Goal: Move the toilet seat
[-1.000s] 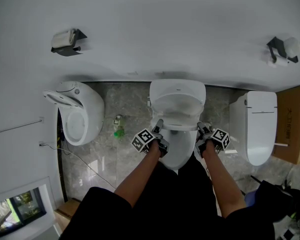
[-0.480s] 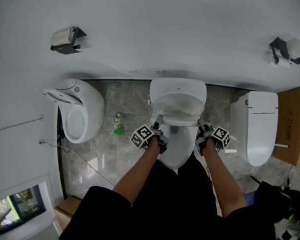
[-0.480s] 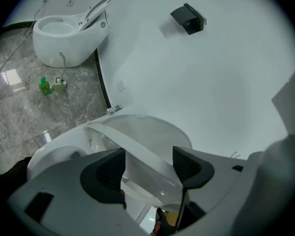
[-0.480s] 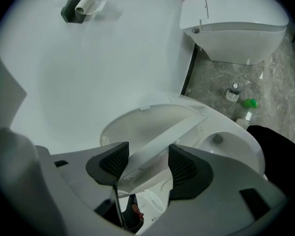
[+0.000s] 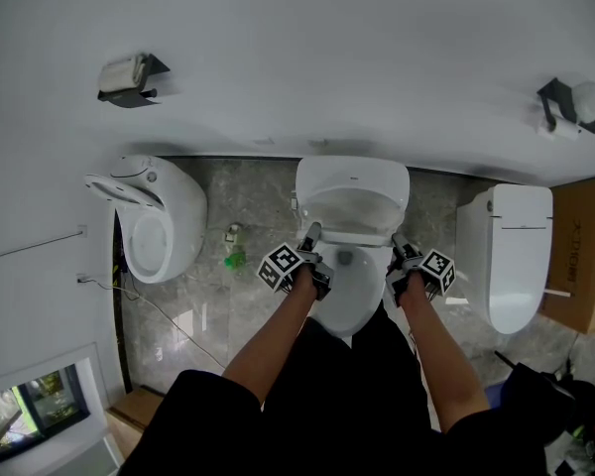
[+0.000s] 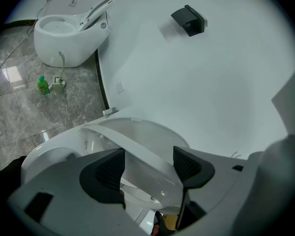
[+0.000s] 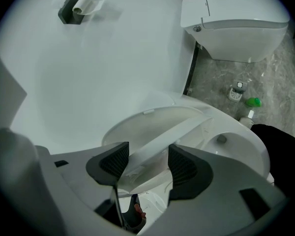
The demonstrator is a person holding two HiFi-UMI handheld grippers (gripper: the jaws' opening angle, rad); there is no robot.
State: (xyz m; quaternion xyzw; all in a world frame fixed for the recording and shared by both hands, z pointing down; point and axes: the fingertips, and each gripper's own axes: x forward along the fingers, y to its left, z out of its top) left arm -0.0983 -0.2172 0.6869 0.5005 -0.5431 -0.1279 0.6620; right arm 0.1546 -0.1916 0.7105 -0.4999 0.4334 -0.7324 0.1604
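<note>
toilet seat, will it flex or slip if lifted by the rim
Probably stiff: the toilet seat shows no sag between the left gripper and right gripper. Its glossy surface looks slippery, so it may slip. It seems hinged at the back, so it should swing up.

Soft, even light is spread over all views, perhaps fed by the window (image 5: pixel 30 410) at eight o'clock in the head view. Shadows are weak. Glare is seen on the floor (image 5: pixel 190 327) and faintly on the toilet seat (image 6: pixel 152 156). Gripper-view edges are bent and darkened.
</note>
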